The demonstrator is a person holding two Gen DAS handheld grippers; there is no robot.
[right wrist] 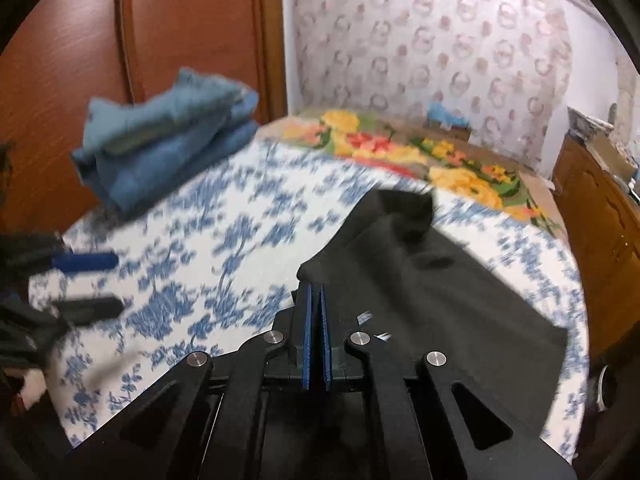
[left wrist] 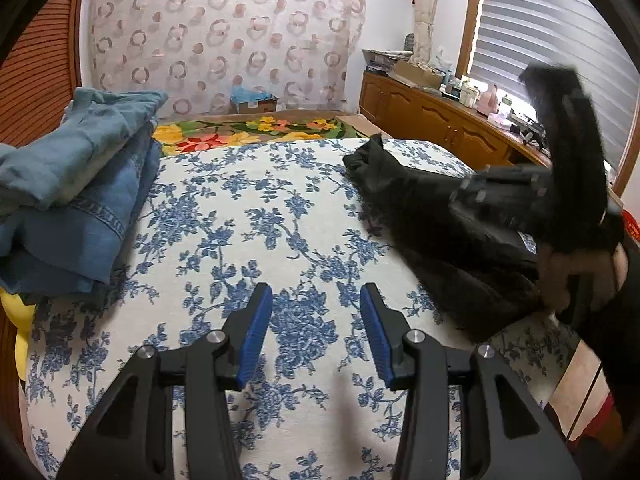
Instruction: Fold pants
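Black pants [left wrist: 424, 216] lie along the right side of the bed, on the blue floral sheet [left wrist: 248, 216]. They also show in the right wrist view [right wrist: 452, 280], stretching away to the far edge. My right gripper [right wrist: 316, 292] is shut on the near edge of the pants and lifts it a little. It shows blurred at the right of the left wrist view [left wrist: 520, 200]. My left gripper [left wrist: 316, 312] is open and empty above the bare sheet, left of the pants. It shows at the left of the right wrist view [right wrist: 96, 280].
A stack of folded blue jeans [left wrist: 76, 192] sits at the bed's far left [right wrist: 168, 136]. A flowered blanket [left wrist: 248, 132] lies at the far end. A wooden cabinet [left wrist: 440, 120] with clutter stands on the right, a wooden wardrobe [right wrist: 160, 32] on the left.
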